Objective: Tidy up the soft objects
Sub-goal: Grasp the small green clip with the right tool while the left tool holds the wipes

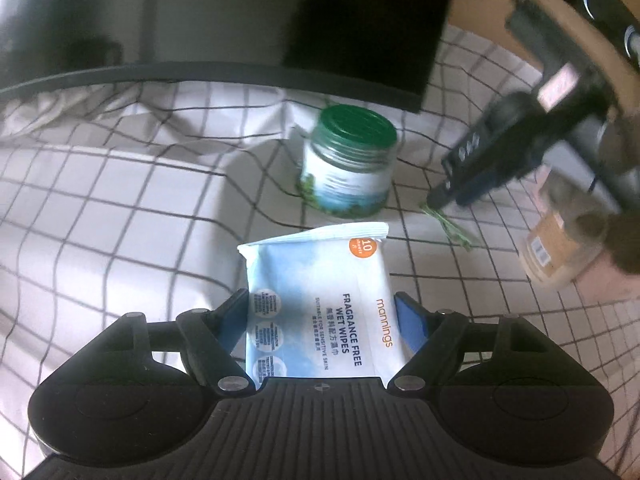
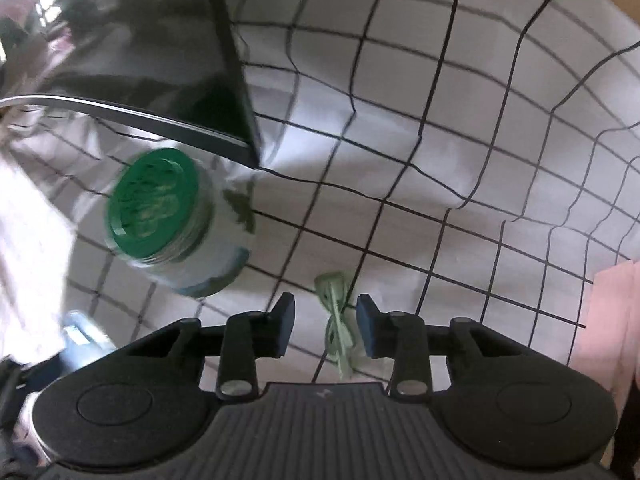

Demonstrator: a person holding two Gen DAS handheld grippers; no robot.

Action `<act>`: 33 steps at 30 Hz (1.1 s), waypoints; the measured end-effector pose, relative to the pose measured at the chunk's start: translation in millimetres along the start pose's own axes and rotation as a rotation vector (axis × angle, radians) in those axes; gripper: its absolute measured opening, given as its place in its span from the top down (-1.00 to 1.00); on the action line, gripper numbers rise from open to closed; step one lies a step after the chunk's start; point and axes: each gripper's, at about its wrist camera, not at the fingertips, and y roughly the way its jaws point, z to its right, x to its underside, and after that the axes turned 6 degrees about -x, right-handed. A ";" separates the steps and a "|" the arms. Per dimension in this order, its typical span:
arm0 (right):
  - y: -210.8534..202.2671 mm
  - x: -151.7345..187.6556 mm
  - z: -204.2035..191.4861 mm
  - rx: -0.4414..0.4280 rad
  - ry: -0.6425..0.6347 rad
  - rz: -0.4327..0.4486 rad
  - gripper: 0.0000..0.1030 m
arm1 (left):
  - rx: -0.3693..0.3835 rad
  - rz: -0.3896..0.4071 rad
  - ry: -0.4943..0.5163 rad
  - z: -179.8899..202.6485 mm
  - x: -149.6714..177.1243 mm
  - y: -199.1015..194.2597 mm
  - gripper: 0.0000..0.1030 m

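My left gripper (image 1: pixel 320 312) is shut on a blue and white pack of wet wipes (image 1: pixel 320 300), held above the checked cloth (image 1: pixel 120 216). A jar with a green lid (image 1: pixel 348 160) stands just beyond the pack. A small green string bow (image 1: pixel 448 226) lies on the cloth to its right. In the left wrist view my right gripper (image 1: pixel 444 196) comes in from the right, its tips at the bow. In the right wrist view my right gripper (image 2: pixel 325 320) is open, its fingers on either side of the green bow (image 2: pixel 336 324). The jar (image 2: pixel 172 220) is to its left.
A dark flat monitor (image 1: pixel 320 20) stands at the back, also in the right wrist view (image 2: pixel 132 60). A brown cardboard box (image 1: pixel 556 256) sits at the right. A pink item (image 2: pixel 608 320) lies at the right edge. The cloth is wrinkled.
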 end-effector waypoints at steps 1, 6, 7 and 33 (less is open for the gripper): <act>4.4 0.1 1.3 0.006 0.009 -0.008 0.39 | 0.001 -0.001 -0.011 -3.6 -0.2 -1.0 -0.58; 13.7 5.6 1.2 0.012 0.009 -0.017 0.42 | -0.012 0.001 -0.020 -11.2 -3.1 -2.7 -0.58; 14.0 7.2 0.3 0.014 0.005 -0.016 0.42 | -0.013 0.001 -0.023 -11.6 -4.0 -2.4 -0.58; -46.0 58.8 -17.2 -0.093 -0.176 0.074 0.99 | -0.010 -0.004 0.030 34.8 -14.6 -0.4 -0.58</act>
